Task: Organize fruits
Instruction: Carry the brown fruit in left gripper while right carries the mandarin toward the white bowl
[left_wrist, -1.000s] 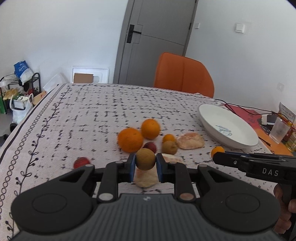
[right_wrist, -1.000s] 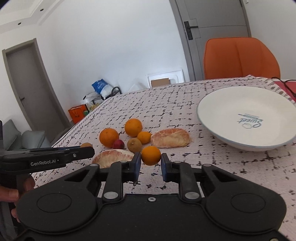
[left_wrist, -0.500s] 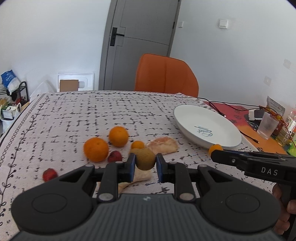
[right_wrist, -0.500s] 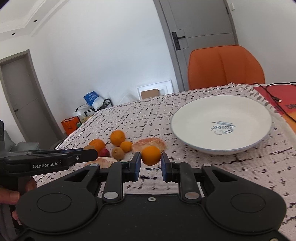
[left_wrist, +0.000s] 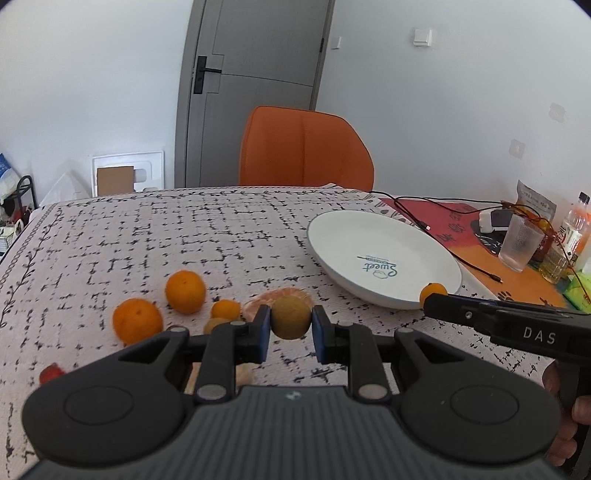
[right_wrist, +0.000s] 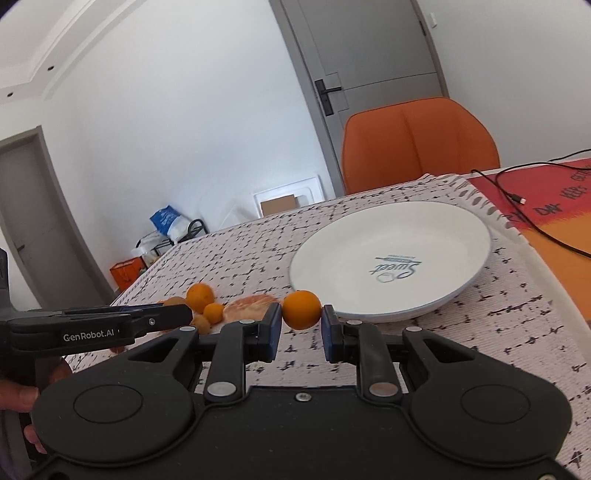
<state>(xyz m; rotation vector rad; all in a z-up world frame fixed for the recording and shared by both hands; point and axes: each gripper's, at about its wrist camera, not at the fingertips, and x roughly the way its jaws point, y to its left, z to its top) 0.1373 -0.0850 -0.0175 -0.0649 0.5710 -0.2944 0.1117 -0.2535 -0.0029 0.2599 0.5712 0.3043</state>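
Observation:
My left gripper (left_wrist: 290, 326) is shut on a brown kiwi (left_wrist: 290, 316), held above the patterned tablecloth. My right gripper (right_wrist: 301, 326) is shut on a small orange tangerine (right_wrist: 301, 309), held just in front of the near rim of the white plate (right_wrist: 424, 236). The plate also shows in the left wrist view (left_wrist: 351, 236), to the right of my left gripper and empty. On the cloth lie two oranges (left_wrist: 137, 320) (left_wrist: 185, 281), a small tangerine (left_wrist: 225, 309), another kiwi (left_wrist: 214, 325), peeled pomelo pieces (left_wrist: 284, 294) and a red fruit (left_wrist: 50, 373).
An orange chair (left_wrist: 304, 147) stands behind the table's far edge. A black cable (left_wrist: 424, 218), a glass (left_wrist: 521, 243), bottles (left_wrist: 572, 229) and small items sit on the red-orange mat to the right of the plate. A rack with bags (right_wrist: 166, 232) stands on the floor at left.
Both grippers have lifted and moved right, toward the plate, each still holding its fruit. The fruit pile has dropped back to the left in both views.

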